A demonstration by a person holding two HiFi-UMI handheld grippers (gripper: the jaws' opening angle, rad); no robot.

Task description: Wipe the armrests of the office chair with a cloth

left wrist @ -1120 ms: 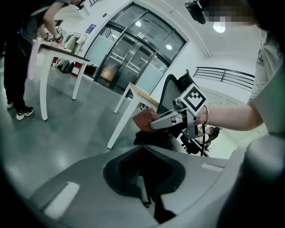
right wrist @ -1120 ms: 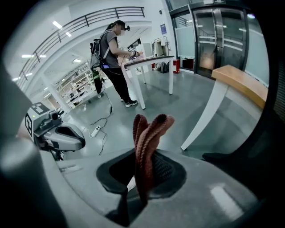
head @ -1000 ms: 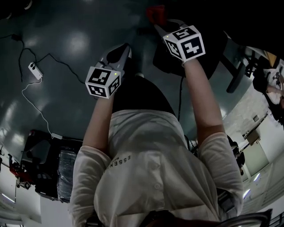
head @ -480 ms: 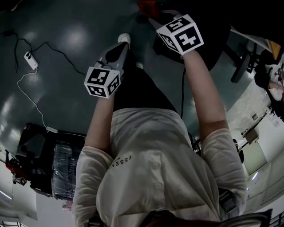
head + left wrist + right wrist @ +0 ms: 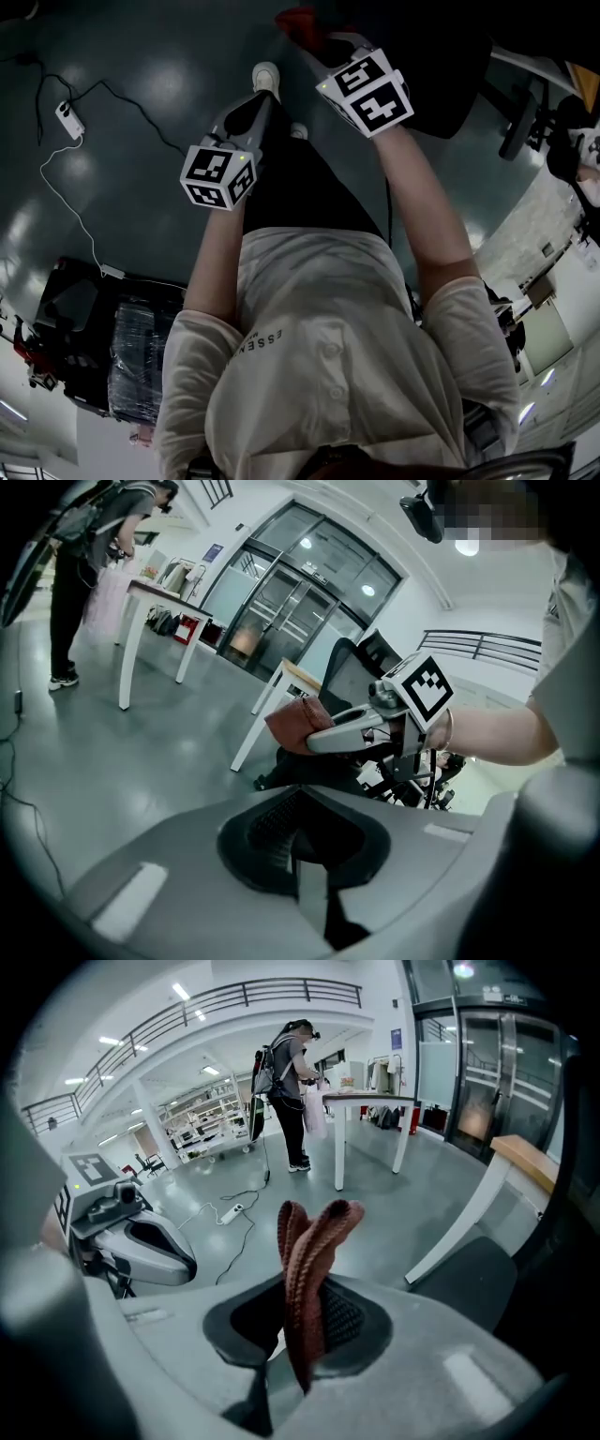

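Note:
A rust-red knitted cloth (image 5: 309,1260) stands folded between the jaws of my right gripper (image 5: 298,1335), which is shut on it. In the head view that cloth (image 5: 298,23) shows at the top, ahead of the right gripper (image 5: 323,42), next to the black office chair (image 5: 441,66). The chair's dark seat (image 5: 469,1274) lies lower right in the right gripper view. No armrest is plainly visible. My left gripper (image 5: 255,105) hangs lower and to the left, jaws together, holding nothing. From the left gripper (image 5: 302,855) I see the right gripper (image 5: 352,728) with the cloth (image 5: 292,726) before the chair (image 5: 349,679).
A white power strip (image 5: 66,120) and its cables trail over the glossy grey floor at left. A black case (image 5: 94,342) sits lower left. White tables (image 5: 375,1101) and a standing person (image 5: 286,1091) are farther off. My own shoe (image 5: 266,75) is near the left gripper.
My right gripper with the cloth has drifted left and slightly down in the head view, away from the chair. The left gripper has hardly moved.

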